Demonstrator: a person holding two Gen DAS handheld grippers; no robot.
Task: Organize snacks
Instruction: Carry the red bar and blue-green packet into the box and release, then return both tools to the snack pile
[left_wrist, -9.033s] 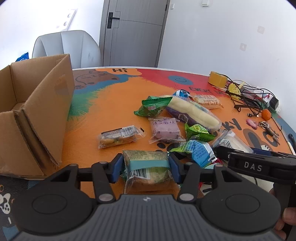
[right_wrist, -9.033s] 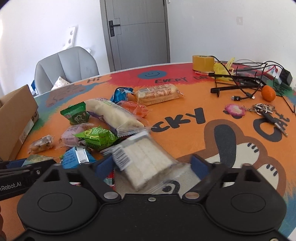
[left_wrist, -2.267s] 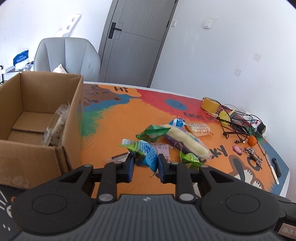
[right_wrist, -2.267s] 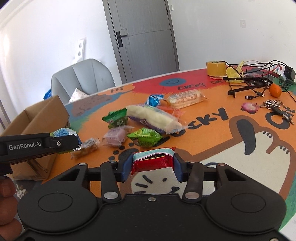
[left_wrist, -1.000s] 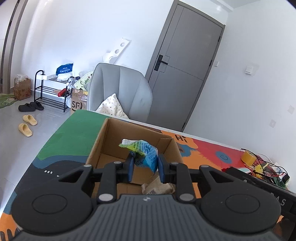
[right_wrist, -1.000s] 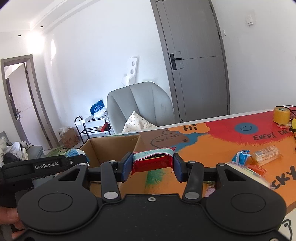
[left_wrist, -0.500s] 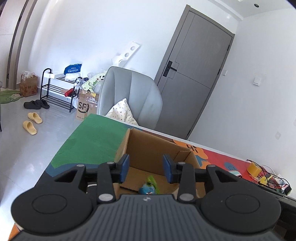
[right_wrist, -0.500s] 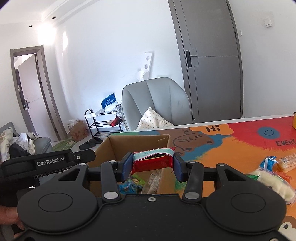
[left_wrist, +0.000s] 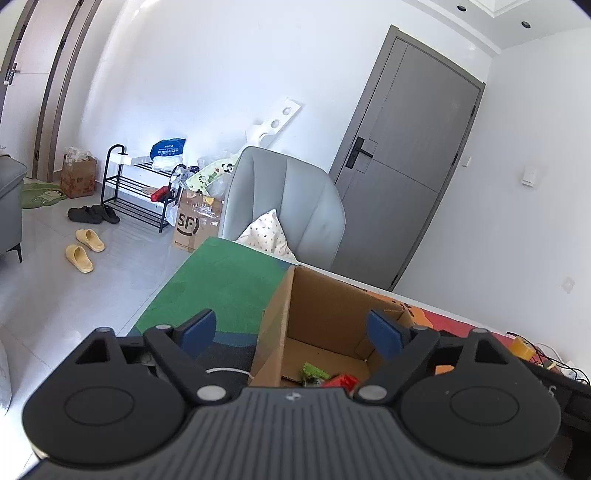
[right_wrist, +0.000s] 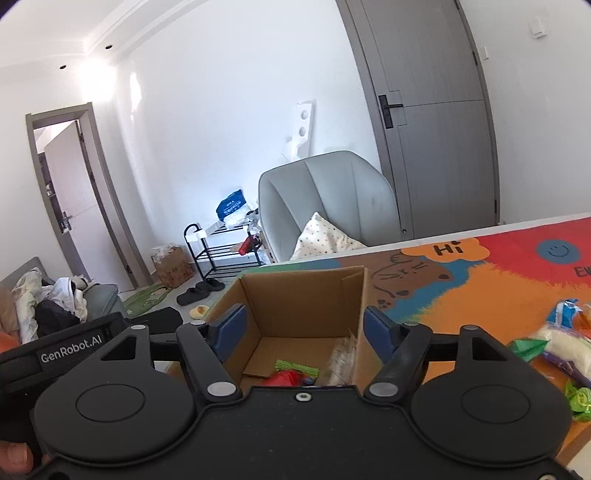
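Note:
An open cardboard box (left_wrist: 325, 314) (right_wrist: 295, 295) stands on the table's left part. Inside lie a red snack pack (right_wrist: 284, 377) (left_wrist: 341, 380), a green pack (right_wrist: 295, 367) (left_wrist: 314, 371) and a clear wrapped snack (right_wrist: 341, 360). My left gripper (left_wrist: 291, 332) is open and empty above the box's near left corner. My right gripper (right_wrist: 302, 328) is open and empty above the box. More snacks lie on the mat at the right: a long white bun pack (right_wrist: 565, 349), a green pack (right_wrist: 526, 345) and a blue pack (right_wrist: 563, 308).
A grey chair (right_wrist: 325, 199) with a spotted cushion stands behind the table. The colourful table mat (right_wrist: 480, 280) spreads to the right. The left gripper's body (right_wrist: 70, 347) shows at the left of the right wrist view. A shoe rack (left_wrist: 136, 192) stands on the floor.
My right gripper has opened and the red pack has dropped into the box. My left gripper has opened wider, after letting the blue-green pack fall into the box.

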